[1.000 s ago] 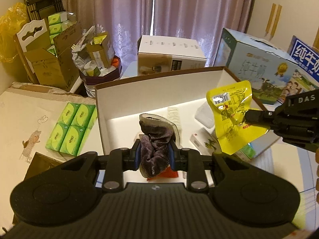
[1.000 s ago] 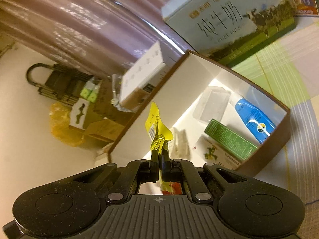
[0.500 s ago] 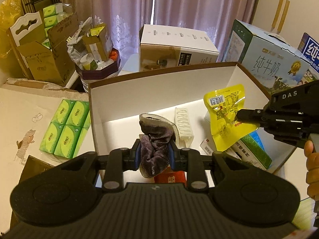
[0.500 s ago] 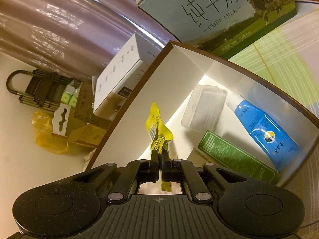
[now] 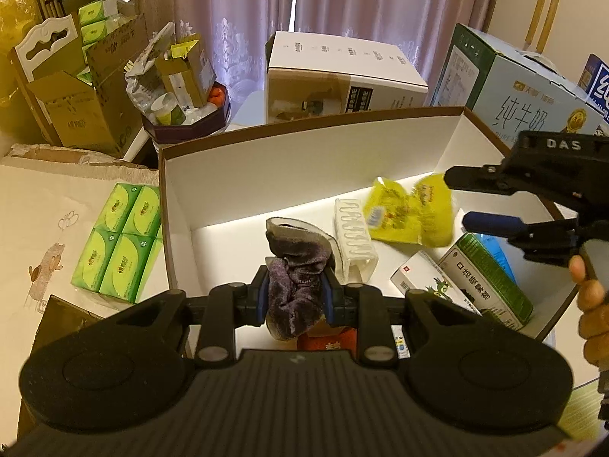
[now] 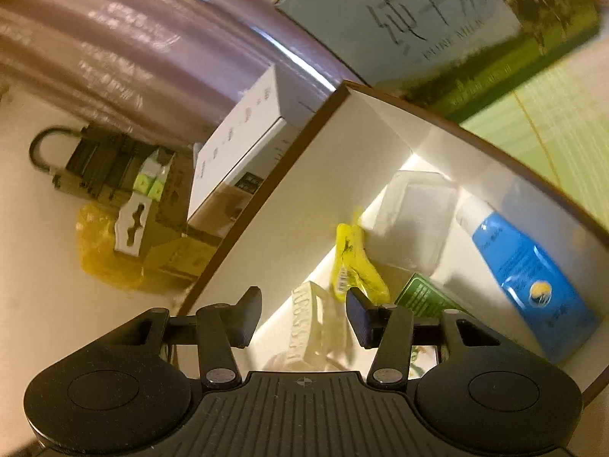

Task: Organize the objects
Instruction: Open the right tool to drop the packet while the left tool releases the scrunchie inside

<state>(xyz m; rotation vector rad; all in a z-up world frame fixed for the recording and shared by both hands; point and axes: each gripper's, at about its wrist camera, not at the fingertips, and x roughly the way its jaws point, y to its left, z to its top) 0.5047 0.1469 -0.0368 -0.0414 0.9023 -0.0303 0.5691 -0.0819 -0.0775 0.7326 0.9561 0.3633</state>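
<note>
Left gripper [image 5: 293, 297] clamps purple sock [image 5: 295, 270] above white box [image 5: 304, 160], right gripper [image 6: 304, 316] jaws just opened, empty, blurred yellow packet [image 6: 352, 259] at 12 o'clock beyond them

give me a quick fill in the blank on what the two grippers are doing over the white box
1. The left gripper is shut on a dark ____.
2. The right gripper has just been opening, and between its fingers there is ____.
3. The blurred yellow packet is inside the white box, next to a ribbed ____ item.
4. The tube lying by the box's wall is ____.

Missing words: sock; nothing; white; blue
</note>
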